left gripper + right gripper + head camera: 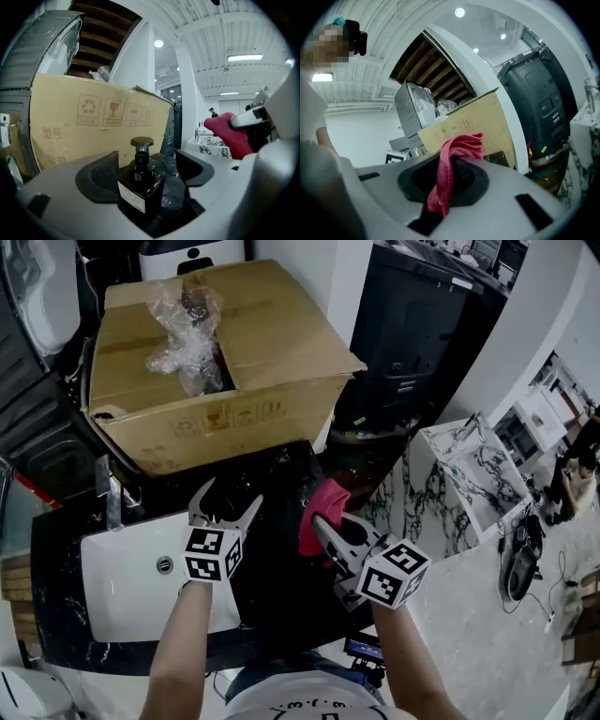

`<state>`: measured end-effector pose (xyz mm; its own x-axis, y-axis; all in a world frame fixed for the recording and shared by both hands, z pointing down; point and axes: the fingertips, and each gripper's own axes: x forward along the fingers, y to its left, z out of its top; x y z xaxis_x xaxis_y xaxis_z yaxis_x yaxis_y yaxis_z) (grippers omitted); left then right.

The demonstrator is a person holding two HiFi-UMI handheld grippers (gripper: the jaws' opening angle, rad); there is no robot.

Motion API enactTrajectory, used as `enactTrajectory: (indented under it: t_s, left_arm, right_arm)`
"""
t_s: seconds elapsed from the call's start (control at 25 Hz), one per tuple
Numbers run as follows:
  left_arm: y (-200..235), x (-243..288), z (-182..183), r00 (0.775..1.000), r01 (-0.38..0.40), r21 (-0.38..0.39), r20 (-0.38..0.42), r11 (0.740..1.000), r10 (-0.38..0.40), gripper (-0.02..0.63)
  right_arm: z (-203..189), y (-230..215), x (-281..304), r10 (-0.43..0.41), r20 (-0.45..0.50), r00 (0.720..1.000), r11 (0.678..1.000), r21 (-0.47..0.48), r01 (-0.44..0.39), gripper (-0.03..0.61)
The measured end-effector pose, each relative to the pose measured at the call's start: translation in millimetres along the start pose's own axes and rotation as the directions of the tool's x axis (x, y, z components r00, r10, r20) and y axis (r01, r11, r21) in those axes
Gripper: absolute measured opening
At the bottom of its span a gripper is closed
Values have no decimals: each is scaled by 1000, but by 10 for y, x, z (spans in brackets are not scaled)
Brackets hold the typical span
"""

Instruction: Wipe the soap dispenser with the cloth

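Far left, head view: white sink [122, 587] is set into the black tabletop [281, 601], with a chrome faucet [112, 504] at its back edge.

Left tool [230, 496] is held over the tabletop just right of the sink, marker cube [213, 554] facing up. Its jaws are spread wide. The soap dispenser [140, 185] is seen between them in the left gripper view: black square bottle, pump head on top, white label on one face, upright. A gap is visible on each side, so the bottle isn't gripped by the pads. Its base is hidden by the tool body. In the head view the bottle can't be picked out against the dark tabletop.

A cardboard box [216, 362] is placed behind, beyond the tabletop, flaps open, with crumpled clear plastic [183, 329] sitting in the opening. Handling symbols are printed on the side facing the tools.

Right tool [321, 526] is held level just right of the left one. Its jaws are clamped on the red cloth [443, 183]: the cloth is bunched above the jaw tips and a strip hangs down between the pads. In the left gripper view the cloth is seen to the right of the dispenser, apart from it, no contact.

Far right: a white marbled surface [450, 512] is seen beside the black tabletop.
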<state>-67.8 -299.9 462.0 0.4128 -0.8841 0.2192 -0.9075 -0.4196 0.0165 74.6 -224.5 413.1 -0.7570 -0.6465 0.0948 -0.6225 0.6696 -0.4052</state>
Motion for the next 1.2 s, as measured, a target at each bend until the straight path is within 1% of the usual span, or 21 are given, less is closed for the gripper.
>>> enactTrajectory:
  t_s: [0.08,0.16,0.28,0.4,0.44,0.48,0.52,0.68,0.8,0.88,1.0,1.08,1.2]
  left_arm:
    - [-27,-95,28,1000,-12,-9,7,1000,12,373]
    - [-27,-227,66,999,-42,-20,26,999,43,373]
    - [-24,-441,141,993,-85,-52,72,995,89,371]
    - [-23,-686,227,984,-114,-71,126,991,122,366]
    - [13,-788,256,978,-142,-82,146,987,152,296]
    - [63,-891,280,969,-175,-92,163,980,188,61]
    - [101,-983,295,962,-198,-95,173,976,212,12]
    - [124,-1262,387,955,-207,-59,206,977,215,12]
    - [141,-1488,517,944,-202,-58,254,978,210,12]
    - [163,-1644,574,939,-202,-55,273,978,209,12]
    - [195,-1854,604,937,-200,-43,285,979,203,12]
    - [212,-1974,621,935,-192,-43,296,980,196,12]
    - [195,-2128,663,934,-177,-24,312,984,175,12]
  right_arm:
    - [34,-21,-25,7,8,1000,1000,-5,-7,51]
    - [62,-39,-49,9,13,1000,1000,-26,-9,51]
    - [92,-65,-75,-5,10,1000,994,-106,6,51]
    - [131,-39,-73,-14,8,1000,981,-195,15,51]
    - [147,-10,-67,-15,8,1000,975,-222,17,51]
    - [164,27,-63,-17,9,1000,968,-249,19,51]
    - [183,72,-61,-20,10,1000,961,-277,22,51]
    - [265,291,-72,-42,29,999,926,-374,50,51]
    - [326,502,-113,-65,62,996,903,-422,85,49]
    - [356,661,-154,-86,90,992,885,-451,117,49]
    - [397,886,-215,-126,138,982,845,-504,179,48]
    - [407,1019,-263,-151,169,974,821,-527,219,48]
    - [409,1191,-344,-180,209,961,802,-534,267,48]
